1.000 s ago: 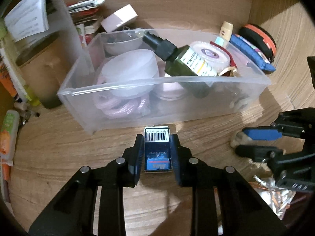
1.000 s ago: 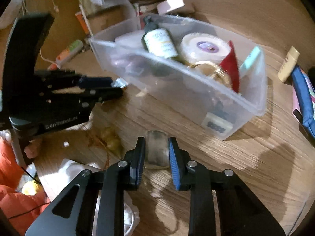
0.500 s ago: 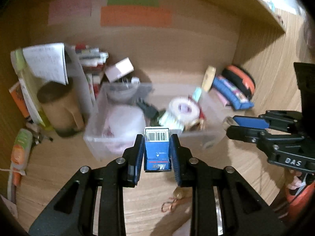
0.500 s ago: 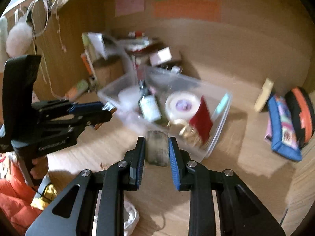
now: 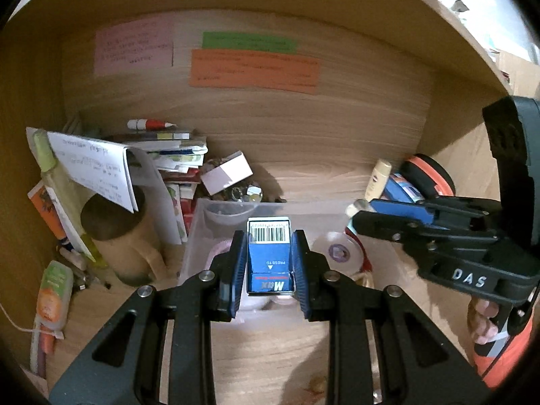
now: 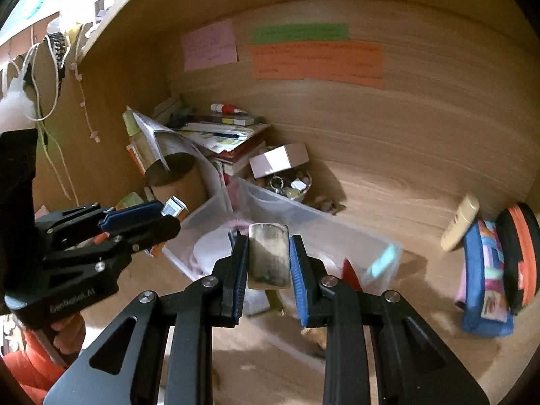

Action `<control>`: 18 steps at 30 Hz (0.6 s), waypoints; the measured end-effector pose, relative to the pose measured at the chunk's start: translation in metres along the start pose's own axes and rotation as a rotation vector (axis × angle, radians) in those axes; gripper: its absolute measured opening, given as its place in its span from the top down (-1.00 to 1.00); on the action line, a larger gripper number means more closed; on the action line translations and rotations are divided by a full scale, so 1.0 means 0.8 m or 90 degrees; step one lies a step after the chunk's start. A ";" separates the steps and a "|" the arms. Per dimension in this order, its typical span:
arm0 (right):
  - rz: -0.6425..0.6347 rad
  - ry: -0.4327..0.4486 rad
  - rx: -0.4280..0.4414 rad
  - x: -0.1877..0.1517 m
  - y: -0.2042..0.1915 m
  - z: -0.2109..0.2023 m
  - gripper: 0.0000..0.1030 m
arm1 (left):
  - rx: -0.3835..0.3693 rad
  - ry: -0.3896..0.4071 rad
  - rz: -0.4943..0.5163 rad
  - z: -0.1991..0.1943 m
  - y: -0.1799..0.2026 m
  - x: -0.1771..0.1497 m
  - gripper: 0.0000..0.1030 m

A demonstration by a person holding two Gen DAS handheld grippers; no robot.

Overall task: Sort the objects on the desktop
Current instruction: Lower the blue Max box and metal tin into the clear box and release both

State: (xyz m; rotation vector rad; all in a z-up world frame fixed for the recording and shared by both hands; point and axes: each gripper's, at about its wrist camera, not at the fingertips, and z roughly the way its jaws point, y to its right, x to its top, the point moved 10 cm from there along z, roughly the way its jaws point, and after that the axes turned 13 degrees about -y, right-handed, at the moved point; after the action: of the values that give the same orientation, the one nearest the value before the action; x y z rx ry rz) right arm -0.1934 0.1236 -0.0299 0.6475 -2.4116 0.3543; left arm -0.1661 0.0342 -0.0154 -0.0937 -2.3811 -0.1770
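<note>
My left gripper is shut on a small blue box with a barcode, held in the air in front of the clear plastic bin. My right gripper is shut on a small grey-brown block, held above the same bin. Each gripper shows in the other's view: the right one at the right, the left one at the left. The bin holds a white tape roll, pale lids and other small items, partly hidden by the fingers.
A cardboard cup with papers and a stack of books stand at the left. A pink-white box lies behind the bin. A blue pouch, an orange-black case and a cream tube sit at the right. Sticky notes are on the back wall.
Both grippers have lifted off the desk with their objects and tilted up; the view went from looking down at the bin to facing the back wall.
</note>
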 end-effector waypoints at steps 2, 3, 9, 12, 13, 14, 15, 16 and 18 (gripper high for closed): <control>0.002 -0.004 0.003 0.005 -0.001 0.009 0.58 | 0.006 -0.003 0.000 0.008 -0.002 0.006 0.48; 0.002 -0.009 0.004 0.008 -0.001 0.016 0.58 | 0.010 -0.003 0.000 0.011 -0.003 0.008 0.48; 0.009 -0.049 -0.001 0.010 0.008 0.057 0.58 | 0.015 -0.027 -0.016 0.043 -0.016 0.013 0.48; 0.017 -0.074 -0.003 0.006 0.017 0.079 0.58 | 0.013 -0.049 -0.028 0.064 -0.025 0.011 0.48; 0.019 -0.078 -0.004 0.005 0.021 0.083 0.58 | 0.012 -0.056 -0.033 0.071 -0.029 0.010 0.48; 0.022 -0.085 -0.004 0.004 0.023 0.089 0.58 | 0.011 -0.063 -0.037 0.077 -0.031 0.008 0.48; 0.024 -0.090 -0.004 0.002 0.025 0.093 0.58 | 0.011 -0.068 -0.040 0.083 -0.034 0.007 0.48; 0.025 -0.093 -0.005 0.001 0.027 0.097 0.58 | 0.008 -0.076 -0.044 0.090 -0.037 0.005 0.48; 0.025 -0.099 -0.009 -0.001 0.029 0.103 0.58 | 0.004 -0.088 -0.050 0.099 -0.042 0.001 0.48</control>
State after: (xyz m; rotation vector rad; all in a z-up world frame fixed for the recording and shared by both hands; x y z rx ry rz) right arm -0.2453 0.1112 -0.0971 0.6427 -2.5756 0.3134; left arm -0.2242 0.0135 -0.0756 -0.0088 -2.5248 -0.2063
